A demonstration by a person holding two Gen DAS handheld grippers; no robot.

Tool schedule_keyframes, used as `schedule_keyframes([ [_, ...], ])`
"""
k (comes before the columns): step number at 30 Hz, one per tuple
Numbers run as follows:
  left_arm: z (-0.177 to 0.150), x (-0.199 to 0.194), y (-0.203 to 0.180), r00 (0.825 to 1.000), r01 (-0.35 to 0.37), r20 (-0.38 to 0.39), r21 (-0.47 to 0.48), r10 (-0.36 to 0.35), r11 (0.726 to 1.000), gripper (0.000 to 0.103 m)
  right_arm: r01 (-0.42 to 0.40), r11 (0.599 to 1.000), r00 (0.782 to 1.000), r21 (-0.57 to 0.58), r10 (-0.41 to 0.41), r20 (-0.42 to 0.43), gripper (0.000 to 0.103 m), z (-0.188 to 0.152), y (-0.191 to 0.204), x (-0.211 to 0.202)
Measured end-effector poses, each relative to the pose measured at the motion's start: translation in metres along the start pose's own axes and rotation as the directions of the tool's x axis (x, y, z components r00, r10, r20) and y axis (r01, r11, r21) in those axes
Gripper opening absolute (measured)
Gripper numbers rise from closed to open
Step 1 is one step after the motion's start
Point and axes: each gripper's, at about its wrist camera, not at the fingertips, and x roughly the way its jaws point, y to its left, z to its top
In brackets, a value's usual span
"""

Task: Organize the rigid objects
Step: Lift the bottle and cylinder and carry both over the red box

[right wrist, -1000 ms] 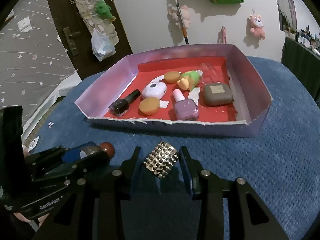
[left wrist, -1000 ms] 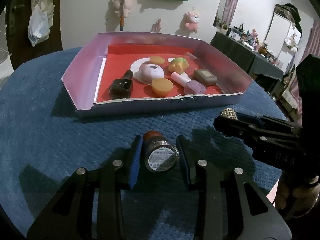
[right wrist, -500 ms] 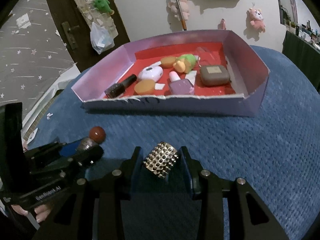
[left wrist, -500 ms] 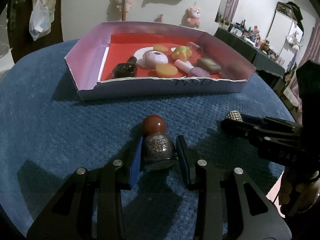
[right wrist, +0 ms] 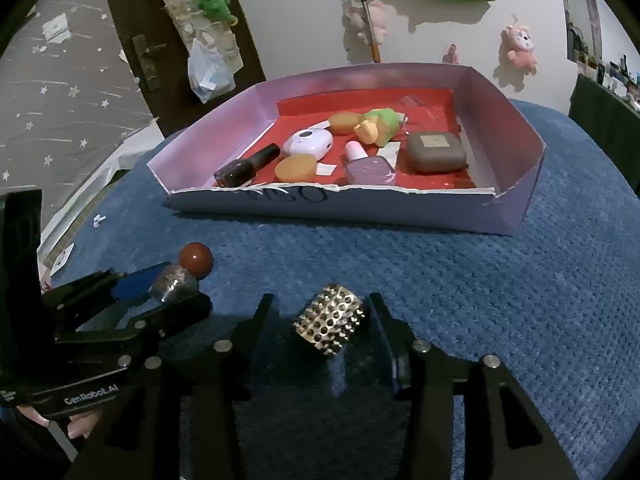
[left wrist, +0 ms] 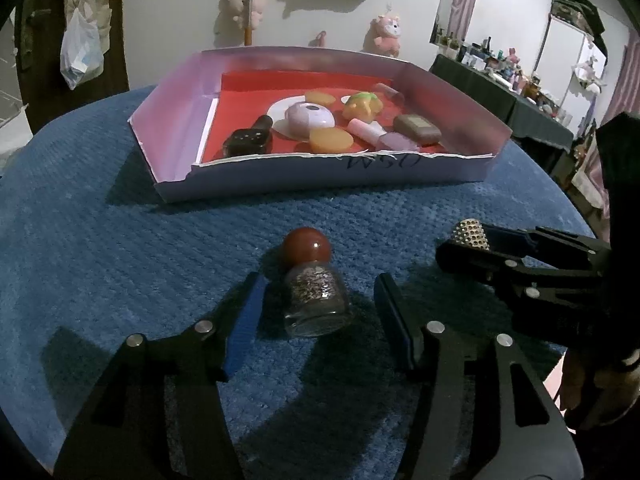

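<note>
It looked like a lived-in home, likely a bedroom; pink plush toys (left wrist: 386, 32) hung on the white wall at the top of the frame; a dark door (right wrist: 148, 40) stood upper left; a cluttered dresser (left wrist: 500, 92) with bottles filled the upper right.

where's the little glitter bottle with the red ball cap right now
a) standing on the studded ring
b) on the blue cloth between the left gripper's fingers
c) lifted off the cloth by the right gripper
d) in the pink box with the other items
b: the glitter bottle lies on the blue cloth between the left gripper's open fingers, which have just been opening and no longer press it, short of the pink box.
</note>
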Motion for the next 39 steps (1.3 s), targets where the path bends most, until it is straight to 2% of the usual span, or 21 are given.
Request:
schedule_keyframes([
  [2,0.0,0.0,0.001,1.0,0.001,0.002,-0.004,-0.001,1.0,0.055,0.007,1.0,1.0,-0.016,-0.007,0.005,0.055,-0.001,0.003,0.0],
  [4,0.0,-0.001,0.002,1.0,0.0,0.006,-0.009,0.0,1.0,0.055,0.013,0.999,1.0,-0.034,-0.013,0.014,0.065,-0.003,0.006,-0.001],
  [6,0.0,-0.001,0.003,1.0,-0.003,0.009,-0.013,0.003,1.0,0.055,0.038,0.998,0.999,-0.055,-0.037,0.025,0.069,-0.006,0.01,-0.002],
  [12,0.0,0.002,0.002,1.0,-0.021,0.016,-0.01,0.021,1.0,0.055,0.079,0.995,0.996,-0.068,-0.076,0.052,0.069,-0.008,0.008,-0.004],
  [13,0.0,0.002,0.001,1.0,-0.02,0.015,-0.009,0.02,1.0,0.055,0.078,0.995,0.996,-0.068,-0.075,0.051,0.068,-0.008,0.008,-0.003],
  [14,0.0,0.002,0.0,1.0,-0.019,0.015,-0.008,0.019,1.0,0.05,0.078,0.994,0.996,-0.07,-0.075,0.051,0.067,-0.008,0.008,-0.003],
  [15,0.0,0.003,0.0,1.0,-0.022,0.015,-0.005,0.022,1.0,0.041,0.08,0.994,0.996,-0.076,-0.076,0.054,0.063,-0.009,0.008,-0.002],
  [17,0.001,0.003,-0.003,0.999,-0.033,0.019,0.007,0.033,0.999,0.031,0.081,0.993,0.995,-0.09,-0.076,0.059,0.054,-0.009,0.01,-0.001],
  [19,0.002,0.003,-0.004,0.999,-0.033,0.019,0.007,0.033,0.999,0.031,0.083,0.991,0.995,-0.105,-0.077,0.065,0.04,-0.01,0.012,0.0],
  [24,0.003,0.002,-0.003,1.0,-0.017,0.025,-0.003,0.017,1.0,0.031,0.047,0.994,0.997,-0.1,-0.04,0.065,0.04,-0.011,0.012,-0.003],
  [39,0.006,-0.009,-0.006,0.998,0.001,0.06,0.003,-0.001,1.0,0.03,0.04,0.995,0.996,-0.089,-0.033,0.085,0.04,-0.008,0.008,-0.009],
])
